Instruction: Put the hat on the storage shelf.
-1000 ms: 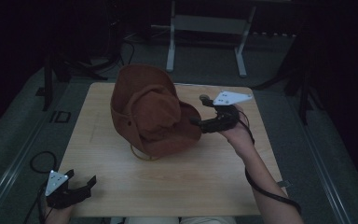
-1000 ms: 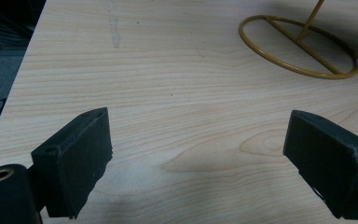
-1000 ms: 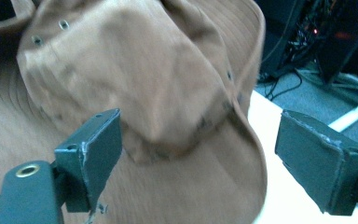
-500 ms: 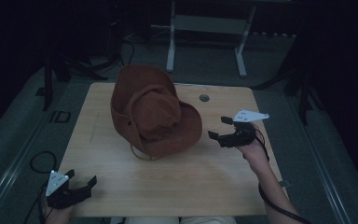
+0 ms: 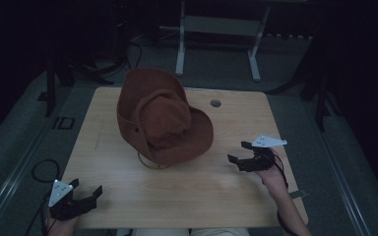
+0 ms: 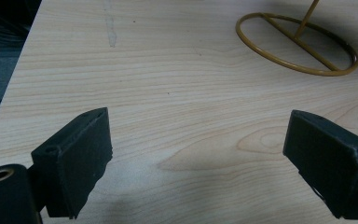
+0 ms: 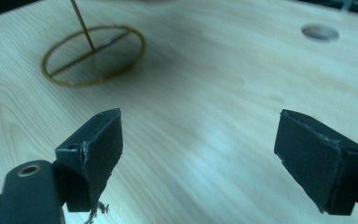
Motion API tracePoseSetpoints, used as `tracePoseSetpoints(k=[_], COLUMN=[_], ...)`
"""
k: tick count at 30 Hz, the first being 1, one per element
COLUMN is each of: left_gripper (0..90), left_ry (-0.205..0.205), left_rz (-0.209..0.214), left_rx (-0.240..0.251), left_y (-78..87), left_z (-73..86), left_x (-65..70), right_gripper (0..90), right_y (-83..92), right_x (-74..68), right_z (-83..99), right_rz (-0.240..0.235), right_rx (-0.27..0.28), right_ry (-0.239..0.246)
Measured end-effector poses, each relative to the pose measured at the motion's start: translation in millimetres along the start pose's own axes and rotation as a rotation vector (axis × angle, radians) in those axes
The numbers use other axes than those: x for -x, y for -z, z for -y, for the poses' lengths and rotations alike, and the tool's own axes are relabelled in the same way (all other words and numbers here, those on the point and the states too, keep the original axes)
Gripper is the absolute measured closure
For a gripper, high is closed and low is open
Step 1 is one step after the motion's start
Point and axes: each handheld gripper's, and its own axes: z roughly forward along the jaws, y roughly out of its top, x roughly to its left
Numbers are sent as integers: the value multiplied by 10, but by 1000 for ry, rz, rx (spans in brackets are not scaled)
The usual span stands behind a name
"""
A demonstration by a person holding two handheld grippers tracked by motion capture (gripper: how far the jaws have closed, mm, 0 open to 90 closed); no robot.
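The wooden table (image 5: 192, 191) takes up the middle of the high view, its pale top lit while the floor and everything around it sink into near darkness; a metal frame (image 5: 216, 29) behind the far edge is barely readable, and loose cables (image 5: 39, 169) lie on the grey floor at the left. On the far-left part of the tabletop sits the brown hat (image 5: 162, 120), the largest thing on it, resting tilted on a thin yellow wire stand (image 5: 150, 161); the hat covers almost all of that stand from above, so just a sliver of the ring base peeks out under the brim nearest the person. The left gripper view shows the ring base with its crossbar and the foot of the slanted rod cut off by the top edge, the hat itself out of frame. A small round grommet (image 5: 215, 103) is set in the table just right of the hat, blurred in the right gripper view. The right gripper (image 5: 243, 155) hangs over the right part of the table, near the hat but apart from it, jaws spread wide with nothing between them. The left gripper (image 5: 86, 189) sits at the near-left corner, well apart from the hat, jaws likewise spread and empty, its hand cut off by the bottom edge.
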Motion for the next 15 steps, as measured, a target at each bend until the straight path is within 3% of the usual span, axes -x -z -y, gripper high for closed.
tracePoseSetpoints(k=[9, 15], left_gripper=[85, 85], left_ry=[-2, 3], left_rz=[-5, -1], left_rx=[-2, -1], left_y=[0, -2], left_z=[0, 0], left_x=[2, 1], right_gripper=[150, 150], right_y=[114, 293], right_x=[126, 215], right_z=[390, 616], right_rz=[59, 115], right_rx=[-31, -29], right_ry=[-35, -72])
